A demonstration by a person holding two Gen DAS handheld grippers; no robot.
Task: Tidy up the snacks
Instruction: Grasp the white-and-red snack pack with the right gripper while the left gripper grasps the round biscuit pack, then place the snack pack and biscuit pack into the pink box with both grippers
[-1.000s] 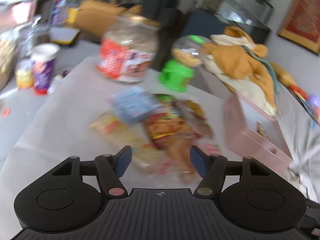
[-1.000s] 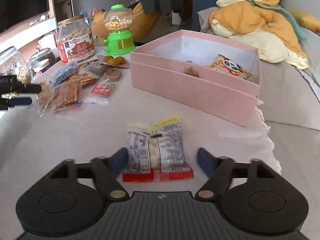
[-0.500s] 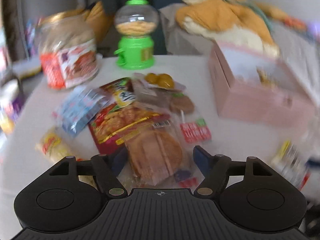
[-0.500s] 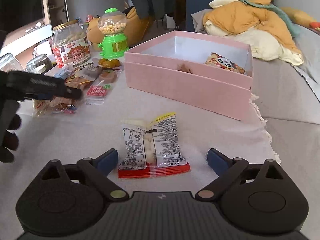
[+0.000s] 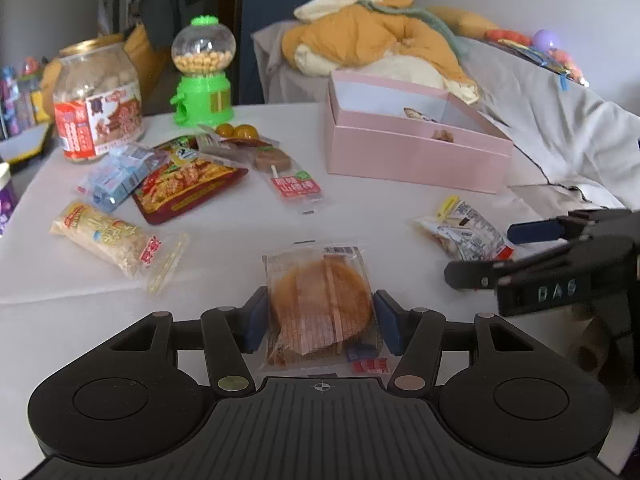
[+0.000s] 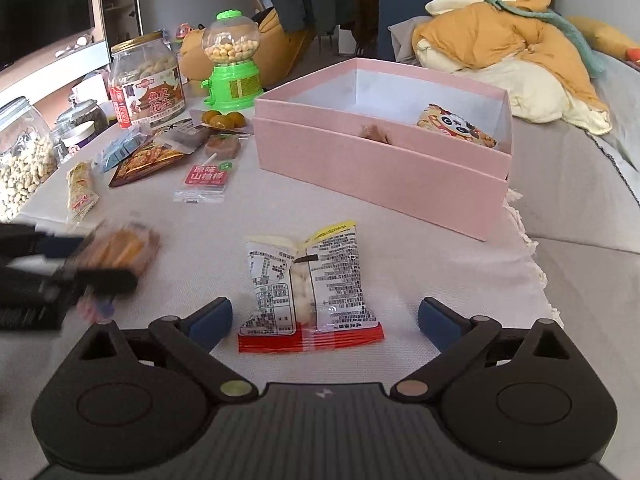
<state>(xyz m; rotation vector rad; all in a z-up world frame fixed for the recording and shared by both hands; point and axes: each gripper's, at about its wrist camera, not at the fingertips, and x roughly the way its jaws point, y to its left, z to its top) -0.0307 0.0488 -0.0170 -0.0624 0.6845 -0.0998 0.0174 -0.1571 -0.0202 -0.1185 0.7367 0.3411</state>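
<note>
Flanking a clear-wrapped round brown cake packet (image 5: 320,312) on the white tablecloth (image 5: 224,248), the left gripper (image 5: 320,322) has just been closing, and its blue pads sit right at the wrapper's two sides; whether they press it I cannot tell. The right gripper (image 6: 325,320) stands spread wide, having just been opening, with a white printed snack packet with a red bottom edge (image 6: 308,284) lying between its fingers, untouched by either pad.

Farther back on the left lie a long pale rice-cracker packet (image 5: 116,240), a red noodle-snack bag (image 5: 186,186), a blue sachet (image 5: 116,176) and a red-labelled lollipop wrapper (image 5: 294,186). To the right sits an open pink cardboard box (image 6: 380,160), with a panda-printed packet (image 6: 456,126) inside. Behind stand a green gumball dispenser (image 6: 232,64) and a clear peanut jar with a red label (image 6: 146,80).
</note>
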